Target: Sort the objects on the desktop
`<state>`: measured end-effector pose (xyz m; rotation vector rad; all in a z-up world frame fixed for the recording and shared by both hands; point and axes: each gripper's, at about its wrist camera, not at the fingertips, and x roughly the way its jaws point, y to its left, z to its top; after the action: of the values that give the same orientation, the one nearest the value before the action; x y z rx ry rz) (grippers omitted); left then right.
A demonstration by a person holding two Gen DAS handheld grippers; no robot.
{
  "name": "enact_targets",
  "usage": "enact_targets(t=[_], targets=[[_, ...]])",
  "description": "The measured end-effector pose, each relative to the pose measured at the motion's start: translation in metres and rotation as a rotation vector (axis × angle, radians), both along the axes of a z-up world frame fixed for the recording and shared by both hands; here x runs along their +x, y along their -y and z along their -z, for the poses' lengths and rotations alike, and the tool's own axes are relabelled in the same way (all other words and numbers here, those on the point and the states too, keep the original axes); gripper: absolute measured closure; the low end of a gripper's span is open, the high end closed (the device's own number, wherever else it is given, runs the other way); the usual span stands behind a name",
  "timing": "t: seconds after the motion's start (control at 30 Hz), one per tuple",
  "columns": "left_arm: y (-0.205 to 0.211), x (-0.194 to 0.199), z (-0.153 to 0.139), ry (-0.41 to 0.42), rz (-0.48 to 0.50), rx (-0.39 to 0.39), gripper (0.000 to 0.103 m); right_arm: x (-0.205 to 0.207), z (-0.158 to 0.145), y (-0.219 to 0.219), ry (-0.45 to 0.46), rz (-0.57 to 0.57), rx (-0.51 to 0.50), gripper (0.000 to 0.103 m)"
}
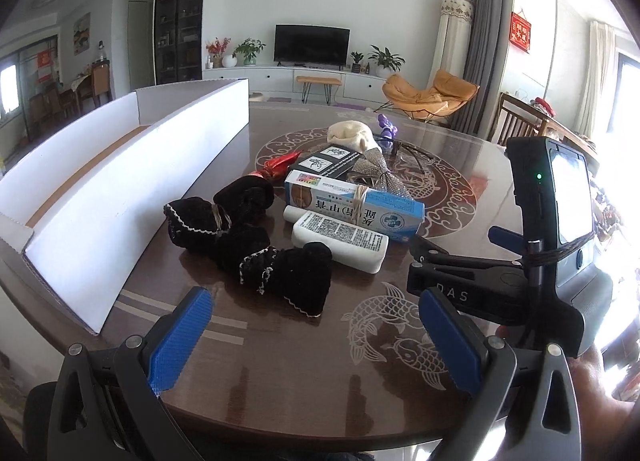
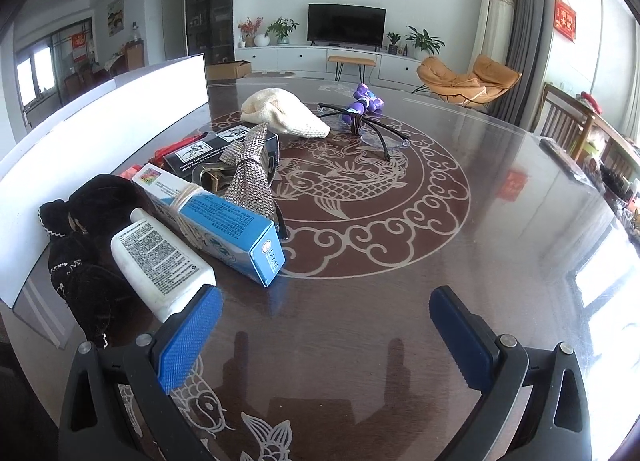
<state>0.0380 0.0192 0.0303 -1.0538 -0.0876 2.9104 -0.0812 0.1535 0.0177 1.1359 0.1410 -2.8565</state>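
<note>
**Inspector:** Currently, what is the state of each hand-held gripper?

**Assessor:** Both spread wide and carrying nothing. The left hand-held gripper [image 1: 316,335] hovers low over the near edge of the worktop [image 1: 304,377]. The right hand-held gripper [image 2: 326,335] does the same, with bare worktop between its pads.

**Inspector:** Where do the objects lie from them?

**Assessor:** Ahead of the left hand-held gripper, slightly to its left, lies the black velvet cloth [image 1: 256,245], nearest of the heap. Its long axis runs diagonally, from far-left to near-right of that gripper. Just beyond it sit the white bottle [image 1: 340,241] and the blue carton [image 1: 356,207], touching each other, both lying flat.

**Inspector:** And from the right side?

**Assessor:** The white bottle [image 2: 160,261] lies ahead and to the left of the right hand-held gripper, its base end just beside the left finger [image 2: 190,335]. Its long axis points away and leftward. The blue carton [image 2: 216,221] lies behind it, roughly parallel.

**Inspector:** Destination?

**Assessor:** The white cardboard box [image 1: 132,169] stands left of both, open-topped.

**Inspector:** Judgement?

**Assessor:** The left hand-held gripper is nearer the cloth and the box. Closing across the cloth's narrow middle looks most workable.
</note>
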Motion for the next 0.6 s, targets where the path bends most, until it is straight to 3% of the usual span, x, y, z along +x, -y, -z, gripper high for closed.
enact_targets(t=[0.23, 0.6], targets=[[0.011, 0.009, -0.007, -0.012, -0.009, 0.093, 0.0, 0.002, -0.002, -0.007, -0.002, 0.008, -0.037, 0.0], [0.017, 0.049, -0.074, -0.095, 0.0, 0.168, 0.0, -0.002, 0.001, -0.004, 0.029, -0.015, -0.009, 0.0]])
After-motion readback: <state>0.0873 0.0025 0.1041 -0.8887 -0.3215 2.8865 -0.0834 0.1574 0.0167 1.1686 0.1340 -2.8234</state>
